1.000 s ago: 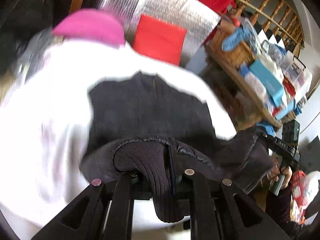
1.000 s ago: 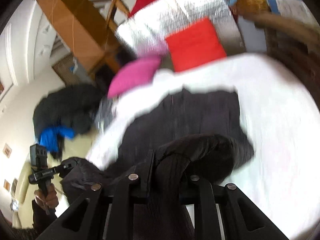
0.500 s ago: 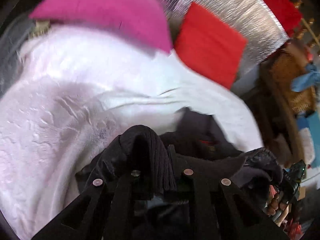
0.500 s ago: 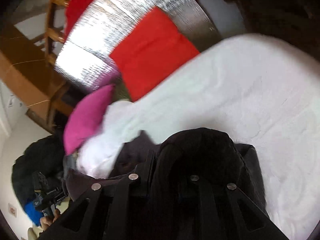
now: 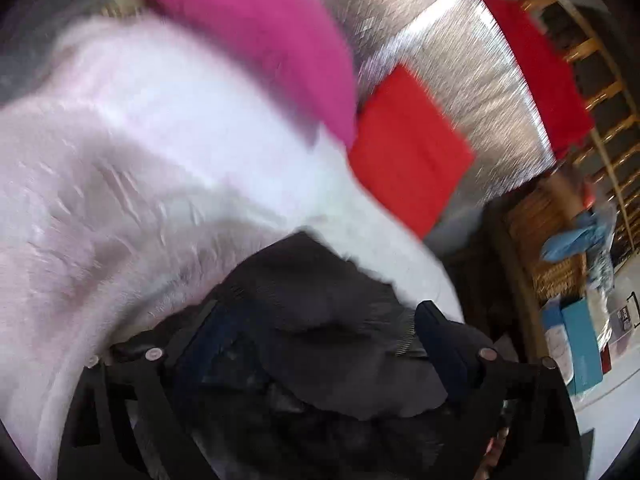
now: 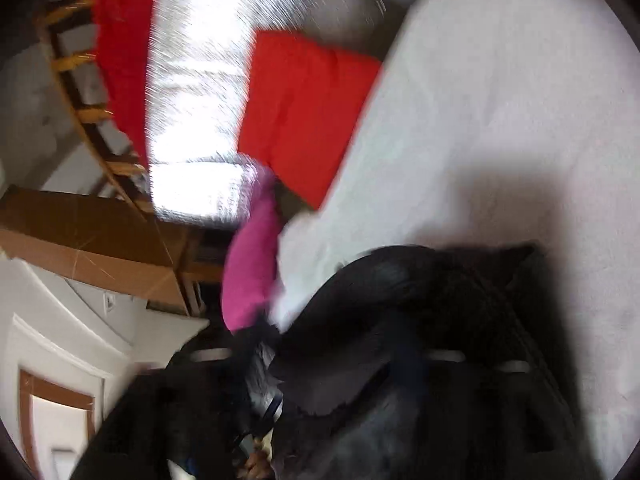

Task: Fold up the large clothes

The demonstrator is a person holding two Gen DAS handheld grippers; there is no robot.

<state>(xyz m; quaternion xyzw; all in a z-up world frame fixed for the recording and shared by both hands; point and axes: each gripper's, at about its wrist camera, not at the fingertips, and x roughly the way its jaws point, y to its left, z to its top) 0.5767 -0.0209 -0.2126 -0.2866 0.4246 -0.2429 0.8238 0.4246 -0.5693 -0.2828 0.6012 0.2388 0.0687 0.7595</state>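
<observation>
Fingers on both grippers have just sprung wide, the left gripper (image 5: pixel 316 344) and right gripper (image 6: pixel 360 356) each loose around the dark garment (image 5: pixel 320 300) bunched at six o'clock on the white bed (image 5: pixel 160 160), pink pillow (image 5: pixel 256 36) at twelve.

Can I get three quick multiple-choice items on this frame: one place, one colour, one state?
1. Where does the dark garment lie?
A. on the white bed cover
B. on a wooden chair
C. inside a basket

2. What colour is the square cushion beside the pink pillow?
A. blue
B. red
C. green

3. How does the left tool stand?
A. shut on the pink pillow
B. out of view
C. open, garment lying between its fingers

Key: 1 A, white cover surrounds the garment; 2 B, plainly red in both views; 3 C, fingers spread wide, having just opened.
</observation>
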